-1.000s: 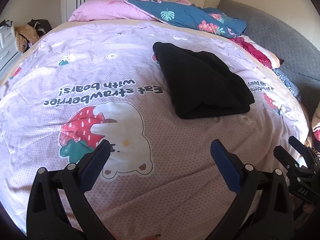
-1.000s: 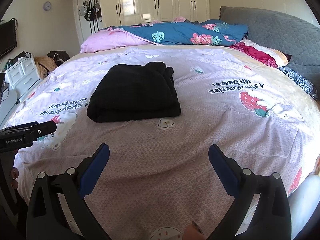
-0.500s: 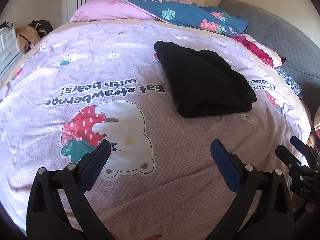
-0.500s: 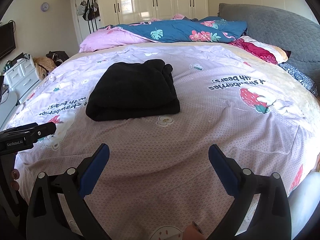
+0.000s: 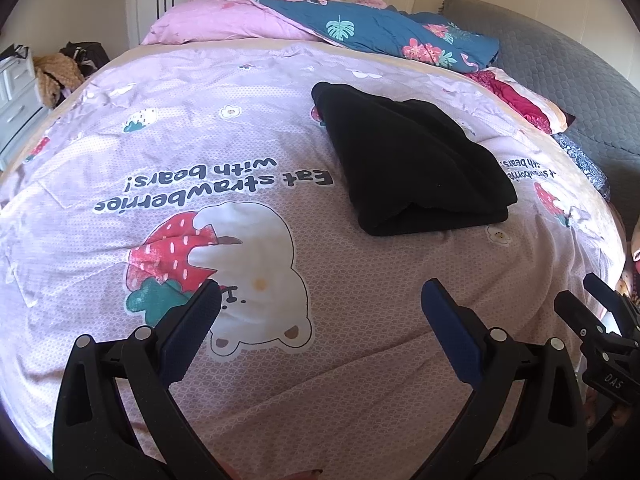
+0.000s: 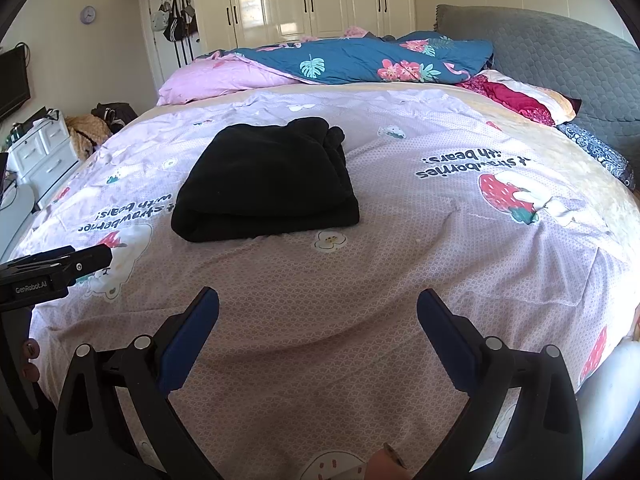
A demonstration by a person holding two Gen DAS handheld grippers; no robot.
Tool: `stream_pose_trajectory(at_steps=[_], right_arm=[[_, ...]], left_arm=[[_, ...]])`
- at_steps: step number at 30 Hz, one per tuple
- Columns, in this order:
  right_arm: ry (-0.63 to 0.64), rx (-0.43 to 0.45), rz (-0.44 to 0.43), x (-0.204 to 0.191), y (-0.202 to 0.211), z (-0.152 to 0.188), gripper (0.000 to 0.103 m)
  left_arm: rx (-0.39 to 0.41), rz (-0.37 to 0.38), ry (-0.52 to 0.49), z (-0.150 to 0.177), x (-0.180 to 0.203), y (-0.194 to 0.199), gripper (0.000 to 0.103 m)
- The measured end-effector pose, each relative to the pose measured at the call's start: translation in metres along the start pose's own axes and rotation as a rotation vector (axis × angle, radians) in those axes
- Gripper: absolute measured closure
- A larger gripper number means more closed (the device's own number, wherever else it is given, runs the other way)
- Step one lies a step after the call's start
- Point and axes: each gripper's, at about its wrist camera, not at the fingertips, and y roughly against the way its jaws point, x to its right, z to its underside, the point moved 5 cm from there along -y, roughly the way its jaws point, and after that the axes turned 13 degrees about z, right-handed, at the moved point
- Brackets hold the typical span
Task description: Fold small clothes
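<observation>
Blue-padded fingers are framing the nearest part of both views: the left gripper (image 5: 318,320) and the right gripper (image 6: 318,322) are each hanging spread wide over the pink bedspread (image 6: 400,280), pinching nothing. Beyond them, the black garment (image 6: 268,184) is lying near the middle of the bedspread as a thick folded bundle, its rounded fold facing the grippers and well clear of both. It looks already folded, so the step in hand is probably a final check or tidy — any touch-up should come from the open layered edges, lifting all layers together so the plush fabric is not sliding apart.

Just left of the garment, upside-down printed words (image 5: 212,184) and a bear with a strawberry (image 5: 224,264) are decorating the bedspread. Past the garment, a pink quilt (image 6: 224,80) and a blue floral quilt (image 6: 360,60) are piled up, with a grey headboard (image 6: 560,64) to its right and white wardrobes (image 6: 304,0) farthest back. Nothing is blocking the way — only bare bedspread.
</observation>
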Motion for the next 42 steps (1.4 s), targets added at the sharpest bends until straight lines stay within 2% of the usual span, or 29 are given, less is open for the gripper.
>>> stream_pose_trajectory(at_steps=[26, 33, 36, 39, 40, 41, 42], right_arm=[[-0.001, -0.005, -0.002, -0.001, 0.001, 0.001, 0.004], [-0.032, -0.019, 0.020, 0.010, -0.001, -0.001, 0.004], [-0.098, -0.028, 0.079, 0.034, -0.001, 0.000, 0.004], [-0.228, -0.047, 0.192, 0.094, -0.005, 0.006, 0.004], [-0.300, -0.067, 0.278, 0.133, -0.008, 0.014, 0.004], [-0.335, -0.074, 0.328, 0.155, -0.009, 0.019, 0.004], [-0.408, -0.084, 0.450, 0.204, -0.009, 0.033, 0.004]], left_arm=[[-0.017, -0.040, -0.021, 0.003, -0.002, -0.003, 0.009], [-0.038, -0.025, -0.022, 0.008, -0.003, -0.007, 0.009], [-0.047, -0.022, -0.003, 0.011, -0.014, -0.009, 0.009], [-0.056, -0.048, 0.059, 0.010, -0.051, -0.007, 0.009], [-0.056, -0.067, 0.084, 0.007, -0.070, -0.005, 0.009], [-0.047, -0.108, 0.126, 0.003, -0.100, 0.001, 0.009], [-0.039, -0.139, 0.157, -0.001, -0.123, 0.005, 0.009]])
